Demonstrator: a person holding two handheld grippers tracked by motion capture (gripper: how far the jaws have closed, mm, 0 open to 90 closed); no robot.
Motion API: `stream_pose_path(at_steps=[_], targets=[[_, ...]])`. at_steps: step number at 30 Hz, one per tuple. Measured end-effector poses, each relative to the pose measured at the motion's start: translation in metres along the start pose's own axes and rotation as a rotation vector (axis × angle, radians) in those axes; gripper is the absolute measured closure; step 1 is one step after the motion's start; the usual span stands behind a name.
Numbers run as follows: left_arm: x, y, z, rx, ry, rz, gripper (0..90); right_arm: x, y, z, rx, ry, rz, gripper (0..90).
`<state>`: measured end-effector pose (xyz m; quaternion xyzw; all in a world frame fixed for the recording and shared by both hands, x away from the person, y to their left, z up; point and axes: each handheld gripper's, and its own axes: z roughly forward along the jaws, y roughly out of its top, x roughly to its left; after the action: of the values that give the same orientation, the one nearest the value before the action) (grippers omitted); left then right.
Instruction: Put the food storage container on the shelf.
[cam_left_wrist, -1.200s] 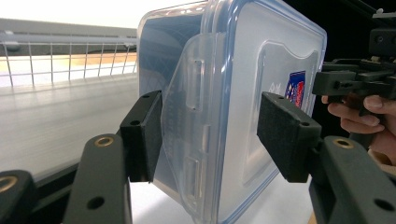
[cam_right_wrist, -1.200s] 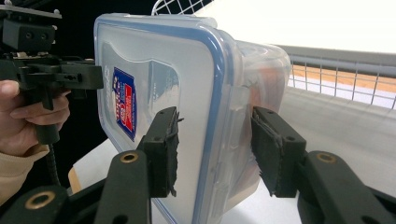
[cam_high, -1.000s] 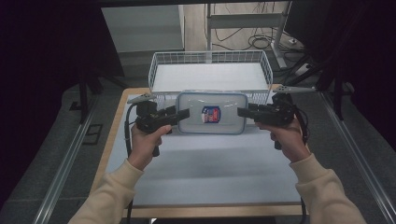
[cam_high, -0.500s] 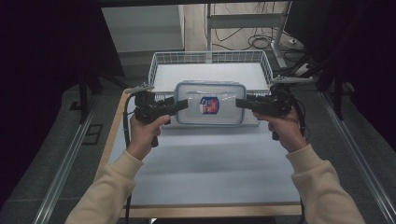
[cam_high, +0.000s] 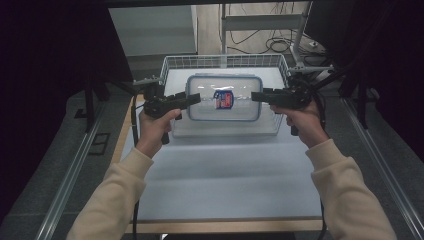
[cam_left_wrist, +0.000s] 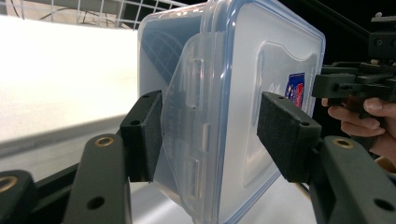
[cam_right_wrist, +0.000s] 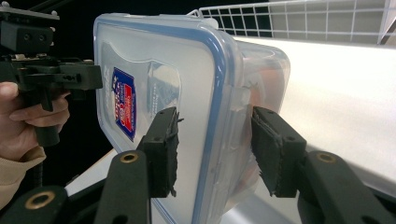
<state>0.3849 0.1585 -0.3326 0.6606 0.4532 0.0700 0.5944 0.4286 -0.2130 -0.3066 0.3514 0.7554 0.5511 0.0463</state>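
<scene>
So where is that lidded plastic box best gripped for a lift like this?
By its two short ends, one gripper from each side, fingers pinching top and bottom across the lid rim. The plastic box is wide and flat, and its folded-down latch flaps there give the fingers a flat purchase.

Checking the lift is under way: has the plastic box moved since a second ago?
Yes. The plastic box has shifted away from the person, now overlapping the wire basket behind it.

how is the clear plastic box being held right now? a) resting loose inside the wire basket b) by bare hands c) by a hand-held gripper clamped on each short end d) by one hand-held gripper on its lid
c: the left hand-held gripper and the right hand-held gripper each clamp an end of the plastic box, over the wire basket.
</scene>
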Motion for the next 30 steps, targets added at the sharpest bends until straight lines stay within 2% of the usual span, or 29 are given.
stream_pose_path(at_steps=[9, 14, 18, 30], targets=[[0.009, 0.019, 0.009, -0.016, 0.003, -0.003, 42.2, -0.011, 0.022, 0.008, 0.004, 0.0, 0.008, 52.7], [0.02, 0.028, 0.015, -0.018, 0.013, -0.008, 42.0, -0.02, 0.032, 0.018, 0.008, 0.002, 0.018, 52.7], [0.027, 0.033, 0.02, 0.001, 0.006, -0.014, 41.9, -0.026, 0.04, 0.024, 0.013, 0.003, 0.022, 52.9], [0.039, 0.052, 0.034, 0.006, 0.015, -0.021, 41.9, -0.045, 0.059, 0.035, 0.02, 0.004, 0.063, 52.9]])
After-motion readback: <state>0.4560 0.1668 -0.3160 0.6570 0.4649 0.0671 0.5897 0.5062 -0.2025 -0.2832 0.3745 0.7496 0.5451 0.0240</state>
